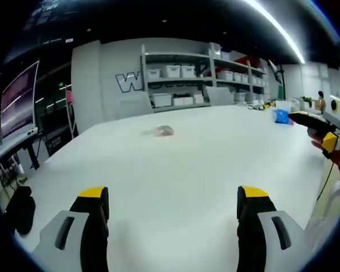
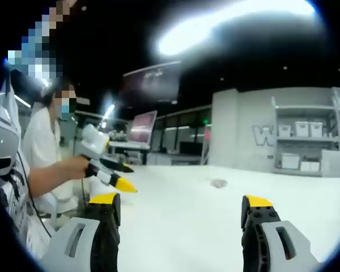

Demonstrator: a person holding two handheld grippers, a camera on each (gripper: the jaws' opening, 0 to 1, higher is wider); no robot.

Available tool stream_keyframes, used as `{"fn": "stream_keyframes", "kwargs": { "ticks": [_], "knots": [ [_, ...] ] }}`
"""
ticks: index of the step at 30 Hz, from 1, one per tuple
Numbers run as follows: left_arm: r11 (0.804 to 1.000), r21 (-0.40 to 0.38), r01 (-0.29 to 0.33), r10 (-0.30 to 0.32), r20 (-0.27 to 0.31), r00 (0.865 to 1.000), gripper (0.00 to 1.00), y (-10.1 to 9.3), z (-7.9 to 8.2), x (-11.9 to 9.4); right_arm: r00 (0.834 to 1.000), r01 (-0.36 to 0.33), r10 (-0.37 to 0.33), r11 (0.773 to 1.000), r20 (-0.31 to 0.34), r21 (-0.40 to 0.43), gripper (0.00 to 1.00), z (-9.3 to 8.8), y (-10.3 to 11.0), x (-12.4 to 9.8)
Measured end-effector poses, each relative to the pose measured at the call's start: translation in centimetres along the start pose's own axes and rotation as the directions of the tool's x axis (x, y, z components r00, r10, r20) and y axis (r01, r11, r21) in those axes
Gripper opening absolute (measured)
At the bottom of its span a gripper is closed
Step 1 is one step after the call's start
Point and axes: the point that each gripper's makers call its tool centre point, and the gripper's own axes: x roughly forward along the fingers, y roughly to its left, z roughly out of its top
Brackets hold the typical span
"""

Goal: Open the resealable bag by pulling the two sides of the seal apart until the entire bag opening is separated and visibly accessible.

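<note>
While both grippers (image 1: 173, 207) (image 2: 181, 218) gape, a "W" (image 1: 128, 82) marks the wall beyond the bag (image 1: 163, 131).

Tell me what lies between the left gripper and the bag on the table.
Nothing visible. In the left gripper view, only bare white table lies between the open left gripper and the small clear bag farther off.

Bright ceiling strip light (image 1: 277, 28) glares; edges curve, distance soft.

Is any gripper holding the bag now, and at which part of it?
Nothing is held. The left gripper and right gripper are both open, and the bag lies alone far off on the white table.
</note>
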Motion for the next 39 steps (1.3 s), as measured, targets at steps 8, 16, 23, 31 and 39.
{"fn": "stream_keyframes", "kwargs": {
  "ticks": [8, 16, 23, 31, 39],
  "knots": [
    [1.000, 0.003, -0.003, 0.003, 0.001, 1.000, 0.93, 0.11, 0.09, -0.02, 1.000, -0.001, 0.001, 1.000, 0.001, -0.003, 0.89, 0.04, 0.02, 0.05],
    [1.000, 0.005, -0.004, 0.004, 0.000, 1.000, 0.93, 0.23, 0.08, -0.02, 1.000, -0.001, 0.001, 1.000, 0.000, -0.002, 0.89, 0.00, 0.05, 0.06],
    [1.000, 0.006, -0.005, 0.005, -0.001, 1.000, 0.93, 0.25, 0.04, 0.00, 1.000, -0.001, 0.001, 1.000, 0.001, -0.003, 0.89, 0.02, 0.05, 0.04],
    [1.000, 0.009, -0.005, 0.005, -0.004, 1.000, 0.93, 0.18, -0.02, 0.00, 1.000, -0.001, 0.001, 1.000, 0.000, -0.004, 0.89, 0.00, 0.06, -0.03],
    [1.000, 0.010, -0.003, 0.003, -0.006, 1.000, 0.93, 0.03, -0.13, -0.01, 1.000, -0.002, 0.002, 1.000, -0.001, -0.003, 0.89, -0.03, 0.12, -0.11]
  ]
}}
